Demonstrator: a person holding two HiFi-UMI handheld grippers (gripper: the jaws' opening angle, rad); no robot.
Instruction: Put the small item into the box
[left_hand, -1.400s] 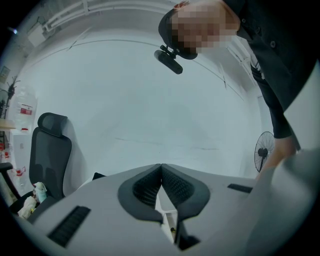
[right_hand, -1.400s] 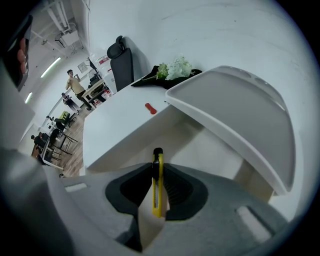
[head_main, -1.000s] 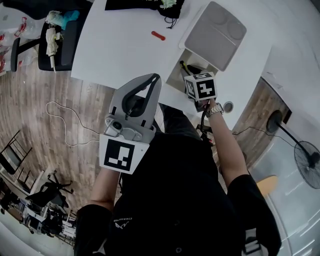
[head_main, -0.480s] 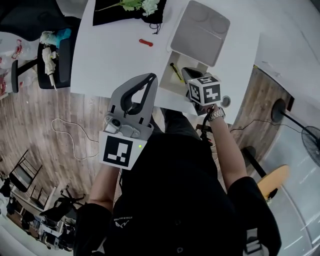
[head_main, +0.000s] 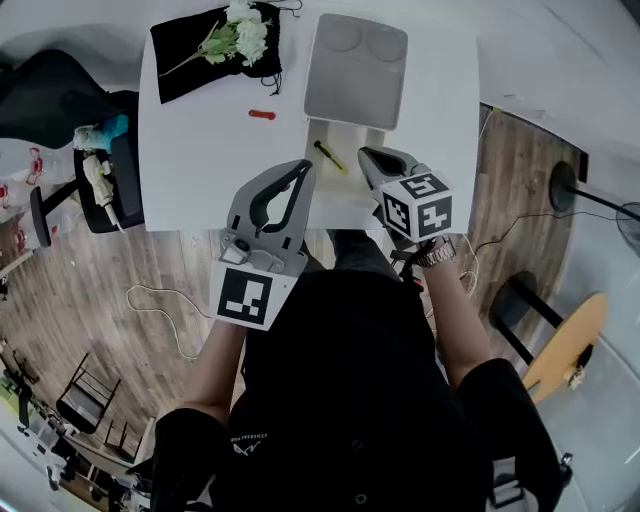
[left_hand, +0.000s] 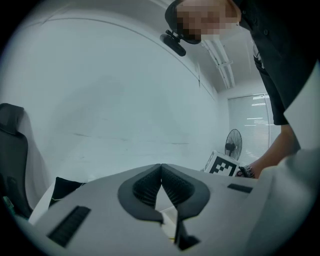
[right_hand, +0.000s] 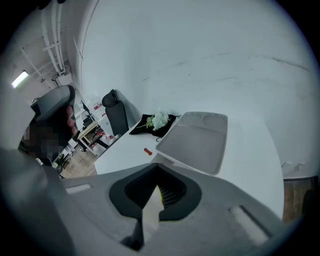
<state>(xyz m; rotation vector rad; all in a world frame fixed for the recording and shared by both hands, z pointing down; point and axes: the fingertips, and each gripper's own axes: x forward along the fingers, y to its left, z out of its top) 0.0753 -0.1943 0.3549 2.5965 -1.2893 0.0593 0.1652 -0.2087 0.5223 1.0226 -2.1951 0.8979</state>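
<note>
Small item (head_main: 329, 157) inside open box (head_main: 343, 196)

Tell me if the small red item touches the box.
Apart. The head view shows bare table between the red item and the box.

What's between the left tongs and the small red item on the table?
Nothing. In the head view, only bare white table lies between the left tongs and the small red item.
</note>
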